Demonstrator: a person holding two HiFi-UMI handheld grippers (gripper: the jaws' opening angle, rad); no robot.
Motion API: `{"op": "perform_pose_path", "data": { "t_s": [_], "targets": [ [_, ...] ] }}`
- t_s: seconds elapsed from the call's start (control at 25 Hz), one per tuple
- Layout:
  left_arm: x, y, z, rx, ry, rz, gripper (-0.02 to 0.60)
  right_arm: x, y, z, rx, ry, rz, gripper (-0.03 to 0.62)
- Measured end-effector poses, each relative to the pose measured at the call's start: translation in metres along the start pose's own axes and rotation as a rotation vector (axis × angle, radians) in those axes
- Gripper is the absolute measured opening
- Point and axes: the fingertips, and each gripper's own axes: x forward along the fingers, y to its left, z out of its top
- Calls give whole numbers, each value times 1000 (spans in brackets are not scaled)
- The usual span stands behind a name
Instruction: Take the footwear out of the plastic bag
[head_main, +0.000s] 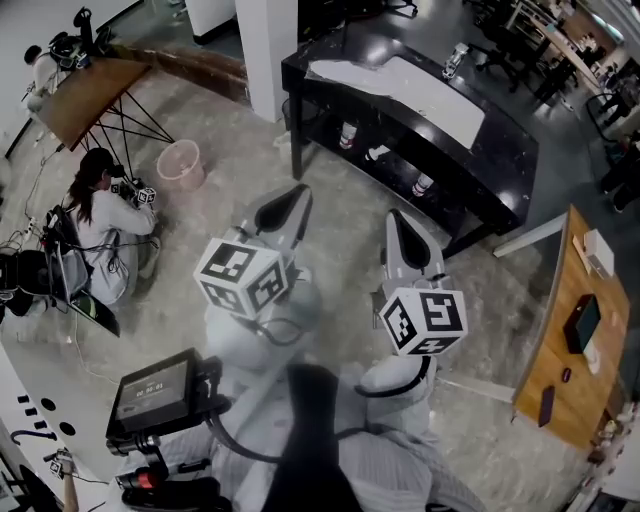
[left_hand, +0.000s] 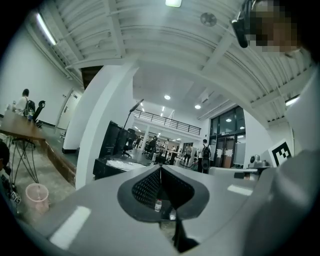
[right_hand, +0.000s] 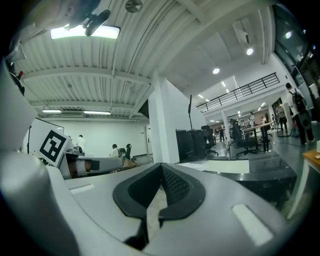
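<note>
This is a large open-plan lab or workshop hall. A polished mottled floor (head_main: 230, 150) runs round a white pillar (head_main: 270, 50) and a long black counter (head_main: 500, 150) with a lower shelf. A wooden counter on thin black legs (head_main: 95, 90) stands at one side. Overhead are a ribbed ceiling with a strip light (right_hand: 85, 32) and a railed upper gallery (right_hand: 240, 89). Farther off stand office chairs (right_hand: 242, 137) and tall glass doors (left_hand: 227, 142). A person (head_main: 100, 215) sits on the floor among cables.

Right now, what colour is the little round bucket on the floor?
Pale pink. The small round plastic bucket shows best in the head view.
</note>
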Motion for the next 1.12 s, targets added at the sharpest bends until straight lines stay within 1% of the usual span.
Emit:
{"op": "perform_pose_path", "data": {
  "t_s": [0.16, 0.28, 0.52, 0.68, 0.76, 0.88, 0.96, 1.04, 1.12],
  "targets": [
    [69, 34, 2, 2, 5, -11, 2, 66, -35, 0, 11, 10, 19, 12],
    [134, 67, 14, 0, 9, -15, 2, 129, -63, 12, 8, 8, 26, 12],
    [250, 125, 37, 22, 42, -48, 2, 244, -121, 35, 16, 4, -4, 12],
    [310, 163, 24, 12, 99, -41, 2, 304, -157, 21, 46, 56, -20, 12],
    [340, 180, 19, 0, 113, -36, 2, 333, -178, 15, 59, 76, -23, 12],
    [377, 196, 21, -14, 122, -27, 2, 370, -205, 17, 62, 93, -15, 12],
    [402, 202, 27, -27, 132, -35, 2, 393, -222, 25, 47, 104, -8, 12],
    [435, 210, 29, -19, 145, -45, 2, 420, -242, 31, 29, 113, -2, 12],
    [470, 221, 33, -3, 141, -37, 2, 452, -264, 34, 27, 117, 10, 12]
  ]
}}
